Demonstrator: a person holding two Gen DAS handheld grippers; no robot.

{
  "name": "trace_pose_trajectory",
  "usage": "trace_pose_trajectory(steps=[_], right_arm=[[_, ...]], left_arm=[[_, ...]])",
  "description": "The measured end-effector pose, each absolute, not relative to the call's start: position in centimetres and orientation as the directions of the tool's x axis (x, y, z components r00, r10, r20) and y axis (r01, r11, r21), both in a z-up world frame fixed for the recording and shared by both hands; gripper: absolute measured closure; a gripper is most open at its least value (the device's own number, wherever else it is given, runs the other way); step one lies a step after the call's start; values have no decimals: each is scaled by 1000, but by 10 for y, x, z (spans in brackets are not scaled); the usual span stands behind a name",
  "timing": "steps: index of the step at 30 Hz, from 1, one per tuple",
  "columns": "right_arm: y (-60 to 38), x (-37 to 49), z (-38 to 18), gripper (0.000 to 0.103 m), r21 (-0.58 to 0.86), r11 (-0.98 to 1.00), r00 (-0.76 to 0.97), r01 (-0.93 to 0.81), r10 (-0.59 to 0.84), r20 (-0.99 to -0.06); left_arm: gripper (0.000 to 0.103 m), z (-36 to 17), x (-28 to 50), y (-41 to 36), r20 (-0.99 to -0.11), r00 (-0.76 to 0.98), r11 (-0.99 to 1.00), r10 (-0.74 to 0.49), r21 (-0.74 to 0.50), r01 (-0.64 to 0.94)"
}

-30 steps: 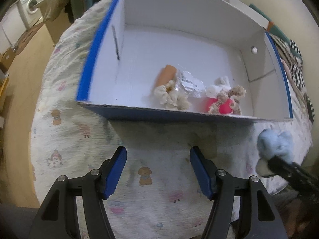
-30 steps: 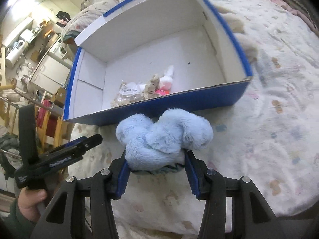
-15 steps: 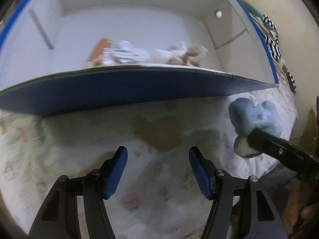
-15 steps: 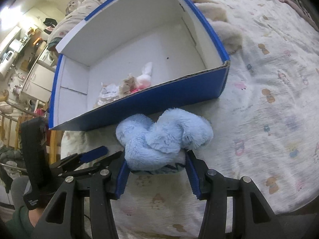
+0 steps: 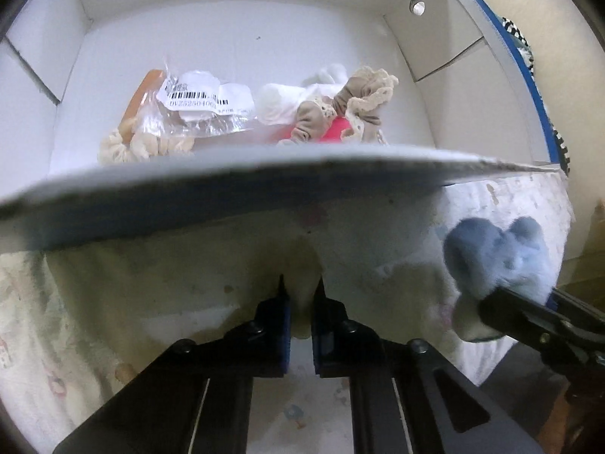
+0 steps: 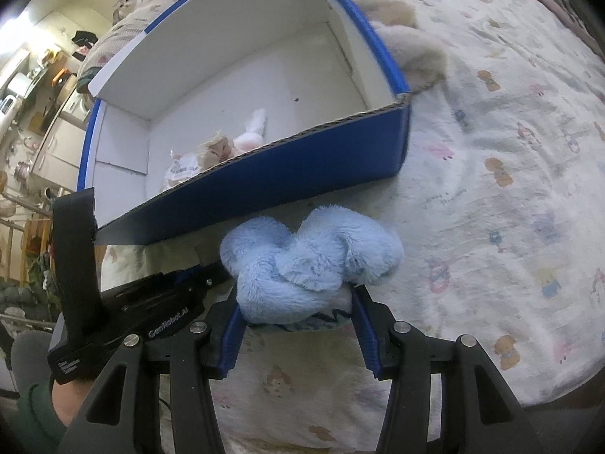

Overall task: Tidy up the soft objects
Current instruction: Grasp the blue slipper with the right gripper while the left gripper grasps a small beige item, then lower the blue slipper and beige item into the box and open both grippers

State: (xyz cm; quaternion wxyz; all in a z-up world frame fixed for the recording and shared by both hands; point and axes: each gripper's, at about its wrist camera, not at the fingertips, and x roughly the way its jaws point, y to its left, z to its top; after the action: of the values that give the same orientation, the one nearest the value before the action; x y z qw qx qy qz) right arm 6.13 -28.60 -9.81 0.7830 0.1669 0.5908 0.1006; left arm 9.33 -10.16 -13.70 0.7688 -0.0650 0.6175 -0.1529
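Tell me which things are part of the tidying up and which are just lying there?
Part of the job:
blue fluffy toy in the right gripper
blue box
scrunchies and bagged item inside it
left gripper, pinching the bedsheet

Just lying there:
beige fluffy thing behind the box

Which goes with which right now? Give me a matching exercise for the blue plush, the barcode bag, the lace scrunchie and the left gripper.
1. blue plush
2. barcode bag
3. lace scrunchie
4. left gripper

A. in the box, lying on something pink
B. pinching the bedsheet in front of the box
C. clamped in the right gripper, outside the box
D. in the box, left of the scrunchie

Pairs: 1-C, 2-D, 3-A, 4-B.
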Motion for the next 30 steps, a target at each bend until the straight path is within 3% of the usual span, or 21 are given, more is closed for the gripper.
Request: trace_pose_trajectory(steps=[11, 25, 30], right_arm=[[-273, 61, -90, 49, 353, 936, 294, 1, 337, -894], [-252, 41, -67, 49, 331, 937, 328, -111, 349, -878], [-256, 33, -34, 49, 359, 921, 400, -153, 390, -830]], left_arm=[[96, -118, 72, -65, -928, 217, 953, -301, -284, 107], [96, -85, 23, -29, -943, 299, 989, -145, -135, 54], [96, -58, 14, -18, -921, 362, 989, -144, -142, 33]])
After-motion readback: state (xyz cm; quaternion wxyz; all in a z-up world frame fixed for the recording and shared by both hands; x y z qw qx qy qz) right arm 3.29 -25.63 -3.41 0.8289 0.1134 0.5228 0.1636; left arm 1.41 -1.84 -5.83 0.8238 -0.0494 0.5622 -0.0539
